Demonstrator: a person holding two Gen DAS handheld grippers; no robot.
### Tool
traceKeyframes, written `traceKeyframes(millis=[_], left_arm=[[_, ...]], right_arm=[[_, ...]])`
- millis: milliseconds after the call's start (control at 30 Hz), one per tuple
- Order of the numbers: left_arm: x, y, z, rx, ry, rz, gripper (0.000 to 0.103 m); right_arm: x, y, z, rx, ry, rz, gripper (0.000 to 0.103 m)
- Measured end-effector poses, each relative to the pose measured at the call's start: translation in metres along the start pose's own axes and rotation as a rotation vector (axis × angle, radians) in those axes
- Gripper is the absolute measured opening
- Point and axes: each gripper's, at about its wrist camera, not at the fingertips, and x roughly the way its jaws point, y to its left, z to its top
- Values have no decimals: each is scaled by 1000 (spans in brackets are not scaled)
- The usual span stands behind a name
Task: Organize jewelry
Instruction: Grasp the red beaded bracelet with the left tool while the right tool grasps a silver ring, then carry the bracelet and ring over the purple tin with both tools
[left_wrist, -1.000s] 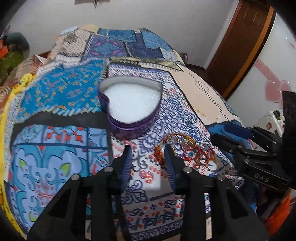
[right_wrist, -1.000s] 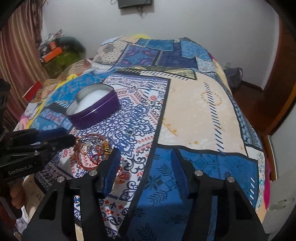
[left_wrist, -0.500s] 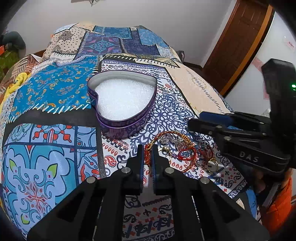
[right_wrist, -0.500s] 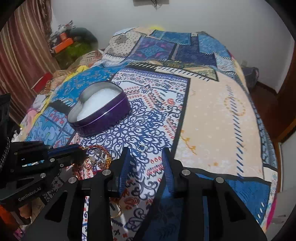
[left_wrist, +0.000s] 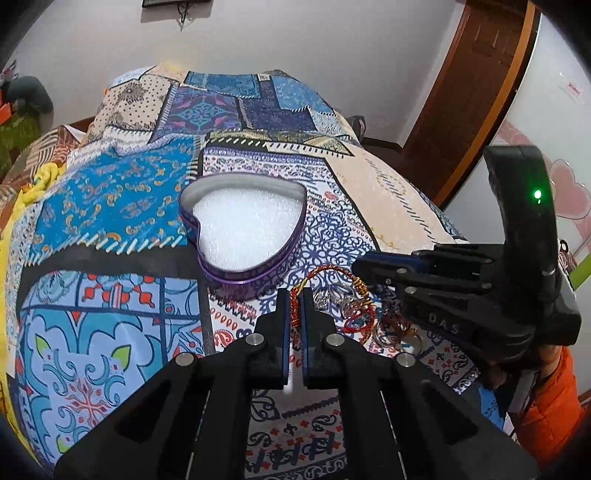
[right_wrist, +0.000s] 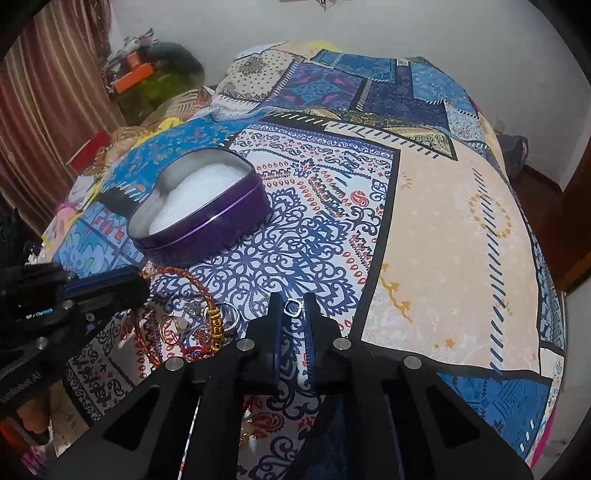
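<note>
Left gripper (left_wrist: 294, 297) pinches red-gold braided bracelet (left_wrist: 325, 271) (thin cord).

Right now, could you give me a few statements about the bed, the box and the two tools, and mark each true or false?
1. The heart-shaped purple tin has no lid on. True.
2. The tin is full of bracelets. False: only white padding shows inside.
3. The left tool pinches a red-and-gold cord bracelet. True.
4. The right tool is wide open. False: it is shut on a small square ring.
5. The jewelry pile lies on a bare wooden table. False: on a patterned bedspread.
</note>
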Motion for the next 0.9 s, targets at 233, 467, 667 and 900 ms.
traceKeyframes(millis=[233,467,667,900], left_arm=[[-24,-3,13,21,-62,30,2],[-50,-1,26,34,-146,62,2],[-67,-1,36,55,-205,88,2],[-72,4,50,71,-252,109,1]], right_arm=[[-22,-2,2,16,-67,-41,9],[-55,8,5,26,-140,-46,9],[-74,18,11,18,-197,-42,9],[-79,29,24,5,-245,-32,9]])
